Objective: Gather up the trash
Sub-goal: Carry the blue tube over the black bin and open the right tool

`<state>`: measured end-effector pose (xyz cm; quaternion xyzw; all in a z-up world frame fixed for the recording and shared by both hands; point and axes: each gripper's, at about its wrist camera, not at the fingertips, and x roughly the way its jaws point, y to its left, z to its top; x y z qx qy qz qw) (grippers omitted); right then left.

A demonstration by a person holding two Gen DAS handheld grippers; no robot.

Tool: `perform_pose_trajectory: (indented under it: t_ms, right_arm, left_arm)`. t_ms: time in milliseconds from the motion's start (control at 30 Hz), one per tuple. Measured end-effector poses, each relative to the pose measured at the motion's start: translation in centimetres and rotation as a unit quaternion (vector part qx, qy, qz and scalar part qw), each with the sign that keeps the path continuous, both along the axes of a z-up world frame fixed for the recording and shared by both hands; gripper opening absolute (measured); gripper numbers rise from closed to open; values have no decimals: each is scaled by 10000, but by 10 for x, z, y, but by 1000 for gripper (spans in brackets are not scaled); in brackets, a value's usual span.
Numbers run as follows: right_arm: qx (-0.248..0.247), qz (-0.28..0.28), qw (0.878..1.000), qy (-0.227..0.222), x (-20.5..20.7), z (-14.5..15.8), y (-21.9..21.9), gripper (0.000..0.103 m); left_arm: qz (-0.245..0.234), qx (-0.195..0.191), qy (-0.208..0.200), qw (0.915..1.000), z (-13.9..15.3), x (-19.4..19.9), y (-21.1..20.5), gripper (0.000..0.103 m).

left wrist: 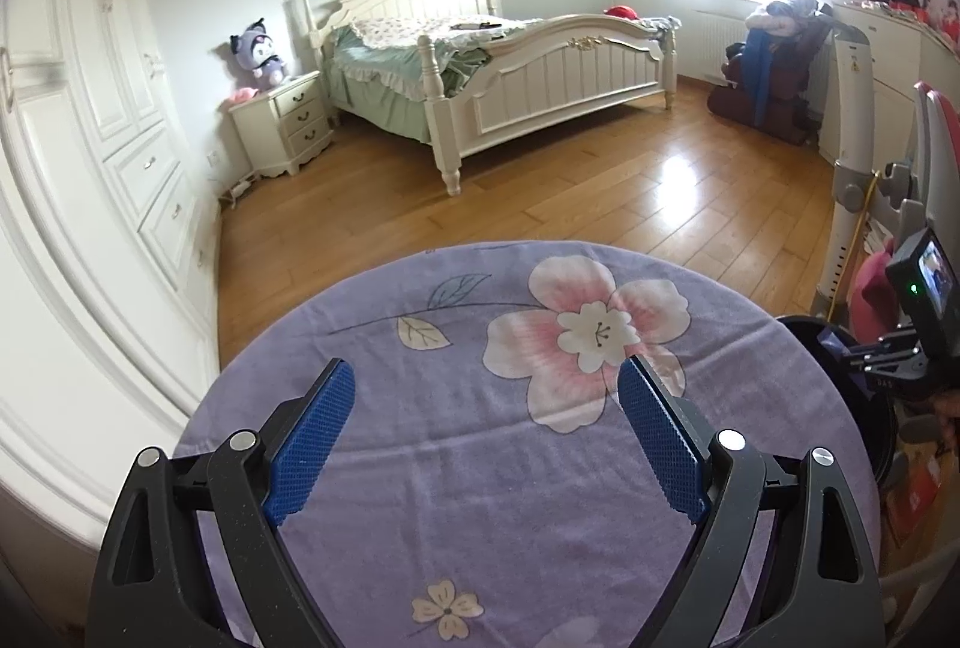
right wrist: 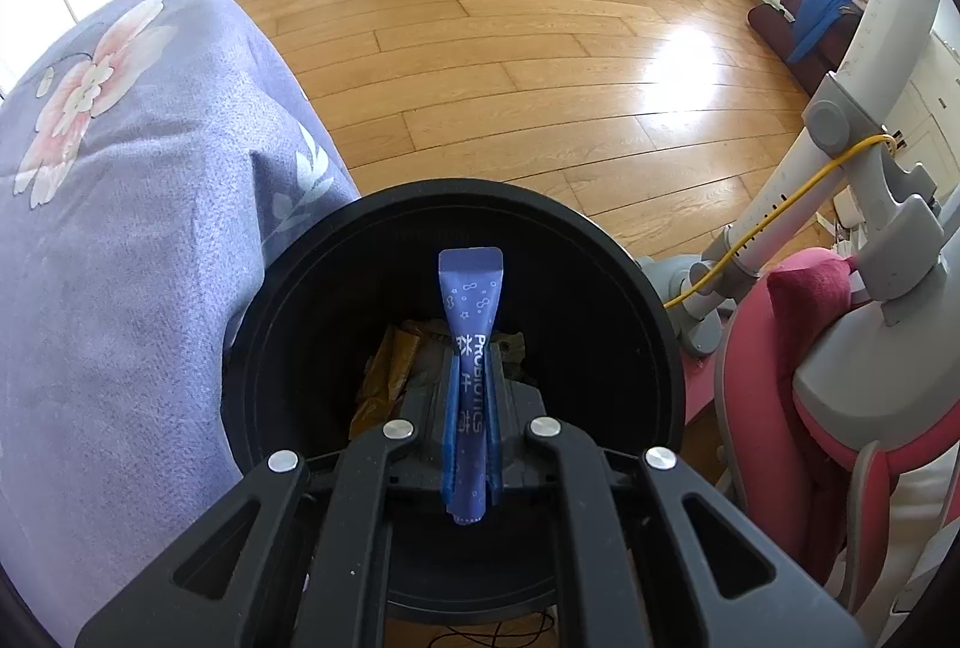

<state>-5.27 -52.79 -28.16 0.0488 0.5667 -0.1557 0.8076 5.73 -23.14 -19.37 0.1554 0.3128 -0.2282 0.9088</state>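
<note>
1. Now the right gripper is clamped on a blue sachet, holding it upright over the open black bin.
2. Brown wrappers lie inside the bin.
3. Meanwhile the left gripper hangs wide open and empty above the floral-covered desk.

Left gripper jaws wide; right gripper clamped.

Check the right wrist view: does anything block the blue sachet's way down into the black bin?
Nothing visible does. The right gripper holds the blue sachet directly over the black bin's open mouth; only earlier trash lies at the bottom.
</note>
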Motion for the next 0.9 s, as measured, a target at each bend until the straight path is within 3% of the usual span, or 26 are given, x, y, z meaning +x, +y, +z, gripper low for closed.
perform_pose_trajectory:
  t_ms: [400,533,567,600,667,900]
  right_arm:
    - [-6,-112,9999,57,-4,-2,0,7]
    - [-42,-112,9998,157,-2,-5,4,15]
    - [-3,-123,9998,154,-3,-5,4,25]
    - [-26,-157,9998,147,-3,-3,5,47]
    - [-205,-208,9995,108,-4,1,8,80]
    - [-498,-351,9978,-253,-10,31,15,81]
  left_arm:
    - [46,-145,-84,9998,14,-6,10,91]
    - [110,-231,-76,9996,18,-7,18,93]
    - [120,-246,-74,9996,19,-7,20,93]
    - [126,-262,-74,9995,20,-7,22,92]
    - [136,-282,-87,9995,22,-8,24,93]
    - [180,-287,-95,9994,27,-11,35,98]
